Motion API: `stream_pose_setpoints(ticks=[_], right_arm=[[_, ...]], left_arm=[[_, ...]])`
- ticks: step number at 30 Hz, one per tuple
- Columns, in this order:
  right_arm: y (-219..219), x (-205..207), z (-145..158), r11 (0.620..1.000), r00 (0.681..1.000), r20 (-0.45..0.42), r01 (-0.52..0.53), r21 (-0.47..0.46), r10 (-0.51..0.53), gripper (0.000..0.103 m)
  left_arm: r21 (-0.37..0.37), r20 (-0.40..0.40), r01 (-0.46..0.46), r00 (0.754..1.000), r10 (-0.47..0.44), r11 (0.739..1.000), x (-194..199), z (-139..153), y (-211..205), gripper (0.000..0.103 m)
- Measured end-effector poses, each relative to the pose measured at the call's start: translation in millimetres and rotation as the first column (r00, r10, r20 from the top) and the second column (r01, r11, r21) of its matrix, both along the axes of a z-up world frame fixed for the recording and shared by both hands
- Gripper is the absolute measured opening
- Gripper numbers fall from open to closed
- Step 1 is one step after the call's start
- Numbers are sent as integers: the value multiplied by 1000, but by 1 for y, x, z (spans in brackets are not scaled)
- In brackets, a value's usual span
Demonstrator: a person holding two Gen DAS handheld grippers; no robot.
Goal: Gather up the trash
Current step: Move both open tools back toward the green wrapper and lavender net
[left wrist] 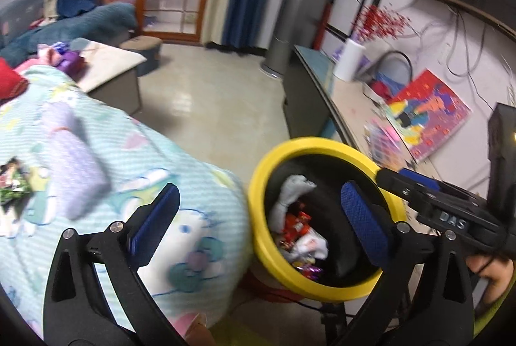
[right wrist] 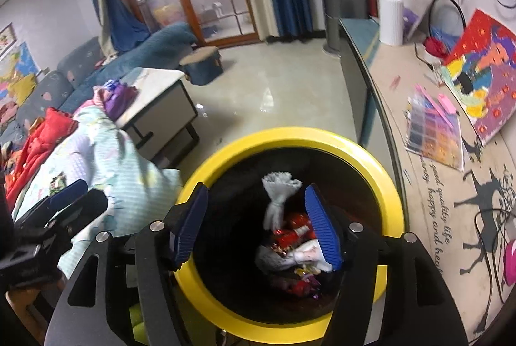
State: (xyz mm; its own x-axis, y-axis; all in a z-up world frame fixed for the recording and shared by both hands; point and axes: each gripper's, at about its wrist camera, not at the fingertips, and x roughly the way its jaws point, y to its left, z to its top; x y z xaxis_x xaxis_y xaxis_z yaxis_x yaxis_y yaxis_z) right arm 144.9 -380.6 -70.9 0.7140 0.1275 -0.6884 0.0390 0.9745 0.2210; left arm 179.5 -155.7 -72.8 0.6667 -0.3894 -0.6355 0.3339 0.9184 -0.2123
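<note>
A black trash bin with a yellow rim stands beside a pale green blanket. Inside lie white tissues, red wrappers and other scraps. My left gripper is open and empty, one finger over the blanket and the other over the bin. My right gripper hangs open above the bin's mouth with nothing between its pads; it also shows at the right of the left wrist view. A green wrapper lies on the blanket at the far left.
A lilac pack rests on the blanket. A coffee table and a round stool stand on the tiled floor. At the right is a long low cabinet with a white vase and a bright picture.
</note>
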Motion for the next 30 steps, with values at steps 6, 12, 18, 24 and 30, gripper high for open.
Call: stream_pose_setpoints(ticks=[6,12,18,24,30], right_arm=[[28,-4,15,998,996,65,-61,9,61,64],[64,1,26,988,984,95,-153,2,152,67],[101,10,30,971,966,94,-240,3,239,68],[140,25,26,944,942,72,-329,18,327,68],[180,43,19,912,912,48,-408,29,407,68]], left_arm=[[26,65,-110,992,108,994,-4,12,27,92],[16,93,-208,974,206,978,-4,18,62,92],[10,102,-313,945,310,950,1,18,99,92],[-21,67,-429,901,429,903,7,13,145,92],[-59,13,-529,848,530,847,9,4,192,92]])
